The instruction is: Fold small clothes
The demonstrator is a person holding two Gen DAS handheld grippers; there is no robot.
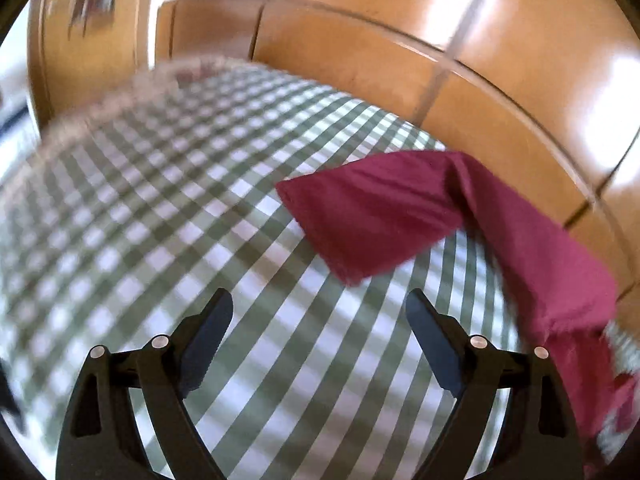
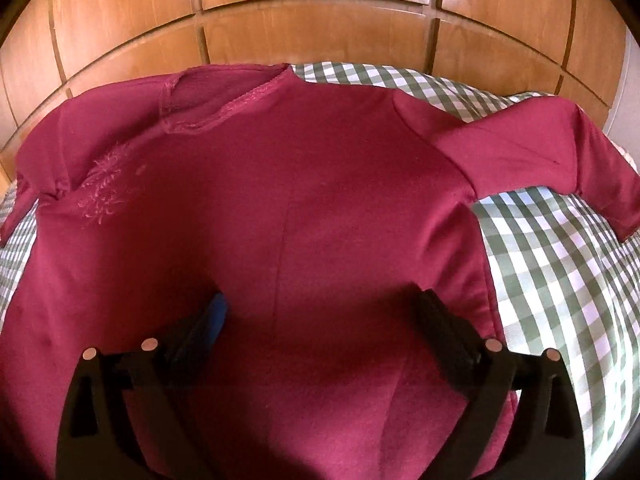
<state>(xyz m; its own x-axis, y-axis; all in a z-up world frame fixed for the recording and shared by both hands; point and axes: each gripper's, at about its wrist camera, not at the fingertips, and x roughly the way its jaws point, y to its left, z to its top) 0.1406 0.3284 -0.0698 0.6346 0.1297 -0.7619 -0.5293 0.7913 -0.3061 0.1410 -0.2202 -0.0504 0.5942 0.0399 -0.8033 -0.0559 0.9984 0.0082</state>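
A maroon shirt (image 2: 280, 208) is spread flat on a green-and-white checked cloth (image 2: 560, 264), before wooden panels (image 2: 320, 32). The right gripper (image 2: 320, 312) is held over the shirt's body, jaws wide apart, empty. The left gripper (image 1: 320, 312) is held over bare cloth beside a sleeve (image 1: 372, 216), jaws apart.

No words, labels, brands or numbers are showing legibly anywhere. The maroon shirt (image 2: 280, 208) is carrying only a faint wordless floral embroidery (image 2: 105, 196) near one shoulder.
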